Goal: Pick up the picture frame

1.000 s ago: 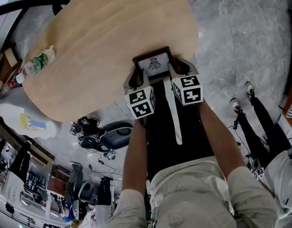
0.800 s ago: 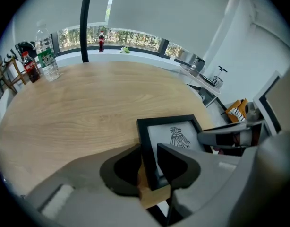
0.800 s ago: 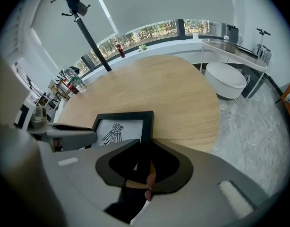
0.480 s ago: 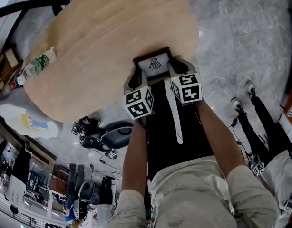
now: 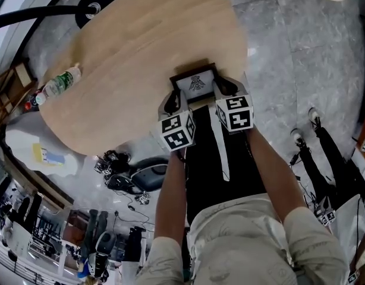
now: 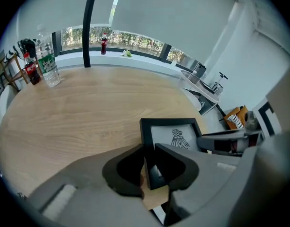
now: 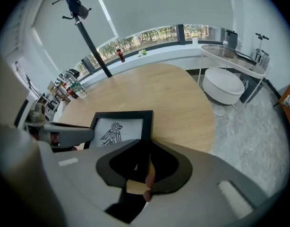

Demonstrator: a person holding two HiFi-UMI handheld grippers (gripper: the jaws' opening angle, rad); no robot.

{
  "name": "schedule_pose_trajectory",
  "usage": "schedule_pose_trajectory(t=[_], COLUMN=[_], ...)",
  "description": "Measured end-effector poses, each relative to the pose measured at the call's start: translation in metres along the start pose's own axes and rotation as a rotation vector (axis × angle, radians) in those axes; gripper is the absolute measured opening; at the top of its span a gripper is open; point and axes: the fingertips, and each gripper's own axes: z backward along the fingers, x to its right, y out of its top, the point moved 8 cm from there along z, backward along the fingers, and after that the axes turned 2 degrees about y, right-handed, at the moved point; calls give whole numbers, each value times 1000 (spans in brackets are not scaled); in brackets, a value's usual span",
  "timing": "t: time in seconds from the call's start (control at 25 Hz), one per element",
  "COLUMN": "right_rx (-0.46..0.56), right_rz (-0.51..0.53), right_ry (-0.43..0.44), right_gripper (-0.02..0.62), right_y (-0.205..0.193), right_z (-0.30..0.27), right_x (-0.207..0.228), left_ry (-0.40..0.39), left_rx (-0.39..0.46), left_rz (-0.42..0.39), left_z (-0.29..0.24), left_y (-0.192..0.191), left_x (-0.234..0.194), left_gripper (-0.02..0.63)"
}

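1. Frame (image 5: 195,83) (image 6: 172,132) (image 7: 119,126): black border, white print of a black bird emblem, no legible lettering. It lay flat at the near edge of the counter.

2. Counter (image 5: 135,46) (image 6: 79,112) (image 7: 178,98): round, pale wood grain.

3. Left hand-held gripper (image 5: 170,103) (image 6: 149,150): jaws were closing on the frame's left rail, with the rail between them and the tips against its sides. Marker cube on top, black-and-white squares.

4. Right hand-held gripper (image 5: 225,86) (image 7: 144,145): jaws were closing on the frame's right rail, which sat between them with the tips against it. Marker cube as above.

5. Water bottle (image 5: 62,82) (image 6: 47,60): clear with a green label, print too small to read. It stood upright at the counter's far left edge, well apart from the frame.

6. Dark bottle (image 6: 31,70): red label, writing not readable, just beside the water bottle.

7. Sill bottle (image 6: 104,44) (image 7: 120,55): dark, red label, brand not legible. It stood on the window ledge beyond the counter.
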Motion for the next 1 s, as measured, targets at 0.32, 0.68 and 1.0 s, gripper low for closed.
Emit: schedule_pose_trajectory(t=[0.32,0.68,1.0], right_rx=[87,189,324], right_rz=[16,48,101], right_ry=[-6,-5,-11], right_gripper=[74,74,74], right_y=[42,92,146], right_z=[30,89,154], right_x=[2,-10,-24], left_ry=[1,4,4], left_rx=[86,186,316], left_rz=[-41,-69,-104], left_z=[24,79,138], left_y=[46,97,151], left_x=[19,42,68], left_gripper=[85,84,84])
